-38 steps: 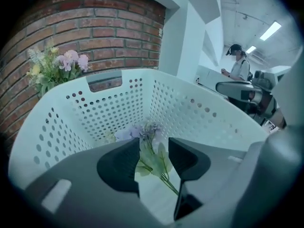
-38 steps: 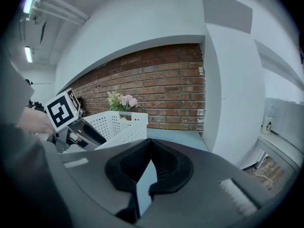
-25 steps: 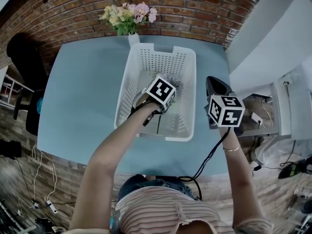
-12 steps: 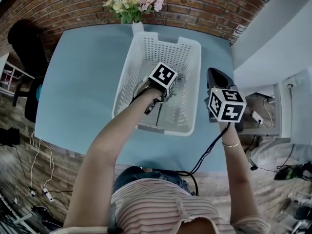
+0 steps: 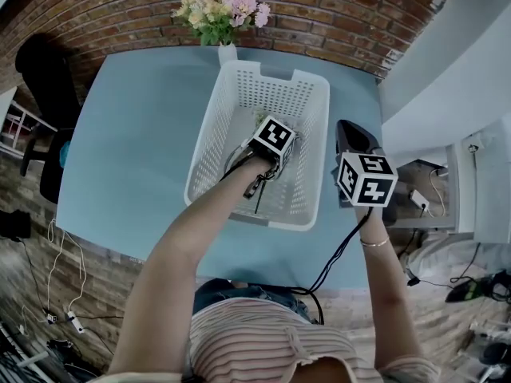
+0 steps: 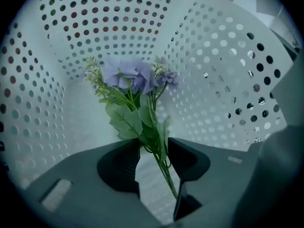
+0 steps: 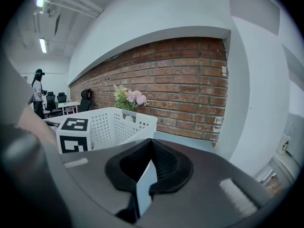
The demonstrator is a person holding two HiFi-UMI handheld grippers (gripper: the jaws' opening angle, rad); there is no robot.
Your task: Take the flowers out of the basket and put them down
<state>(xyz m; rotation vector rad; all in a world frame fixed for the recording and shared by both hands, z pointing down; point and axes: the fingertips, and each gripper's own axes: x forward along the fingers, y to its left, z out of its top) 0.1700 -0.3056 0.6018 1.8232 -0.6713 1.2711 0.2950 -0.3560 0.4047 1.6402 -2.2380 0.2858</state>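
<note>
A bunch of purple flowers (image 6: 133, 77) with green leaves lies on the floor of the white perforated basket (image 5: 209, 134). In the head view its dark stem (image 5: 257, 200) shows under my left arm. My left gripper (image 6: 154, 144) reaches steeply down into the basket (image 6: 213, 80) and straddles the stem (image 6: 161, 163). Its jaws have just been closing. The stem lies against the right jaw, and a gap still shows beside the left one. My right gripper (image 5: 345, 132) hovers outside the basket's right side, jaws together and empty (image 7: 151, 144).
A vase of pink and yellow flowers (image 5: 223, 14) stands on the blue table (image 5: 136, 150) behind the basket, against the brick wall. A white cabinet (image 5: 447, 62) is at the right, a black chair (image 5: 44, 94) at the left. A person (image 7: 38, 91) stands far off.
My left gripper has sunk deeper into the basket and rolled a little, coming down over the flower stem. The right gripper has hardly moved.
</note>
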